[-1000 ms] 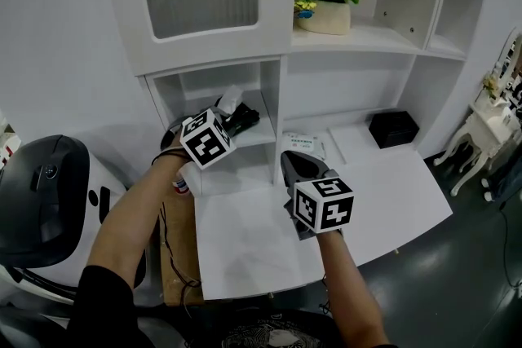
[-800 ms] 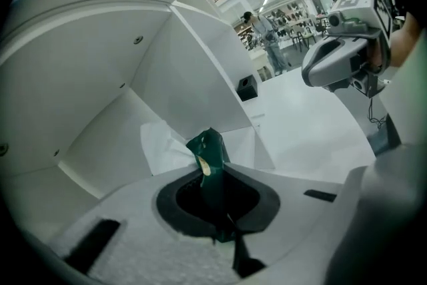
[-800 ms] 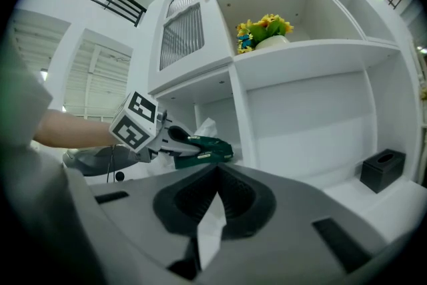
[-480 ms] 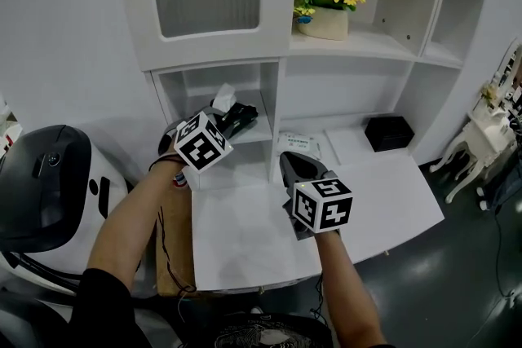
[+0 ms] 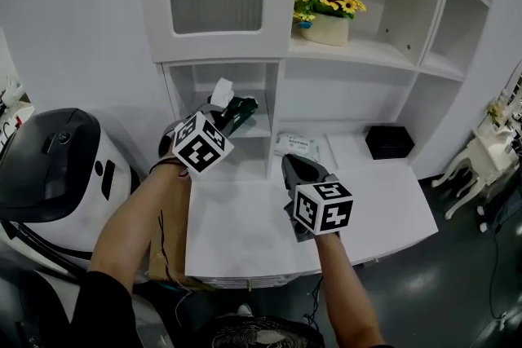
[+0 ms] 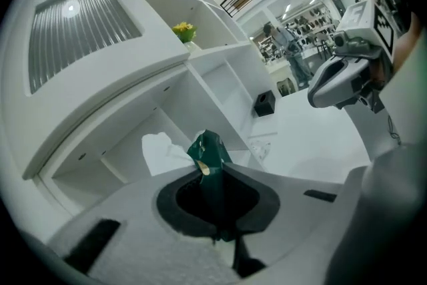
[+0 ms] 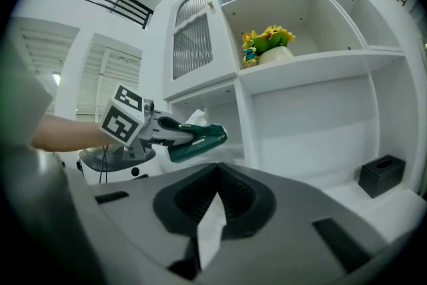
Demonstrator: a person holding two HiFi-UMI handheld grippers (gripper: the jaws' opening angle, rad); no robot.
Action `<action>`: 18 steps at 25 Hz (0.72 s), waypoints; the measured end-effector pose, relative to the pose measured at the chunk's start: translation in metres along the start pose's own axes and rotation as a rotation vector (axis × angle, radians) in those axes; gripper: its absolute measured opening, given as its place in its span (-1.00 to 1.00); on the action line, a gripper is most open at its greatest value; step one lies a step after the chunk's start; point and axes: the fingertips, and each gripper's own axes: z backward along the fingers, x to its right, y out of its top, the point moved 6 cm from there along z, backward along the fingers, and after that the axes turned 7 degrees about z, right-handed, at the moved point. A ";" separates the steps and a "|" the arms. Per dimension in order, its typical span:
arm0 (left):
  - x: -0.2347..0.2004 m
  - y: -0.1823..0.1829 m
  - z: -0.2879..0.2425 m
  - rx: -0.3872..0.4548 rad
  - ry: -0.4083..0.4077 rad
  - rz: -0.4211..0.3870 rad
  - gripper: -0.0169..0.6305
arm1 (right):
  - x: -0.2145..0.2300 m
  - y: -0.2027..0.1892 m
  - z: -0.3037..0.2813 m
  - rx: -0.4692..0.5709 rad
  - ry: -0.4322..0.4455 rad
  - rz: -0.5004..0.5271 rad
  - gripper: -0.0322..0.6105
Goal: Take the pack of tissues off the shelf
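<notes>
The pack of tissues (image 5: 242,105) is dark green, with a white tissue (image 5: 222,90) sticking out of its top. My left gripper (image 5: 232,113) is shut on the pack and holds it in the air, in front of the small open compartment (image 5: 254,81) of the white shelf unit. In the left gripper view the pack (image 6: 208,153) stands up between the jaws. The right gripper view shows the pack (image 7: 202,139) from the side. My right gripper (image 5: 291,162) hovers over the white desk (image 5: 236,232), shut on a thin white sheet (image 7: 209,227) that looks like a tissue.
A pot of sunflowers (image 5: 326,11) stands on the shelf above. A black box (image 5: 389,141) and a flat white packet (image 5: 297,145) lie at the back of the desk. A large black-and-white machine (image 5: 57,167) and a cardboard box (image 5: 167,236) are at the left.
My left gripper has risen with the green pack and come a little out of the compartment. The right gripper has shifted only slightly over the desk.
</notes>
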 end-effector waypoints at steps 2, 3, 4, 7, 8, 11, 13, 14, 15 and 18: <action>0.007 0.004 0.010 0.006 0.020 0.017 -0.90 | 0.002 0.001 0.008 -0.003 0.013 0.015 -0.89; 0.011 0.006 0.014 0.008 0.030 0.023 -0.90 | 0.003 0.000 0.012 -0.005 0.019 0.025 -0.89; 0.015 0.007 0.019 0.008 0.040 0.029 -0.90 | 0.004 0.000 0.016 -0.006 0.025 0.034 -0.89; 0.025 0.008 0.036 0.010 0.076 0.060 -0.90 | 0.005 -0.001 0.025 -0.001 0.052 0.044 -0.89; 0.029 0.008 0.042 0.012 0.088 0.075 -0.90 | 0.005 -0.001 0.029 0.000 0.062 0.045 -0.89; 0.041 0.006 0.060 0.017 0.124 0.118 -0.90 | 0.006 -0.002 0.039 0.003 0.086 0.056 -0.89; 0.050 0.004 0.071 0.020 0.150 0.144 -0.90 | 0.008 -0.001 0.045 0.007 0.102 0.065 -0.89; 0.054 0.003 0.076 0.021 0.163 0.158 -0.90 | 0.009 0.000 0.048 0.009 0.110 0.071 -0.89; 0.059 0.003 0.081 0.023 0.176 0.172 -0.90 | 0.009 0.000 0.051 0.011 0.118 0.078 -0.89; 0.075 0.001 0.097 0.040 0.212 0.217 -0.90 | 0.011 0.002 0.060 0.023 0.136 0.093 -0.89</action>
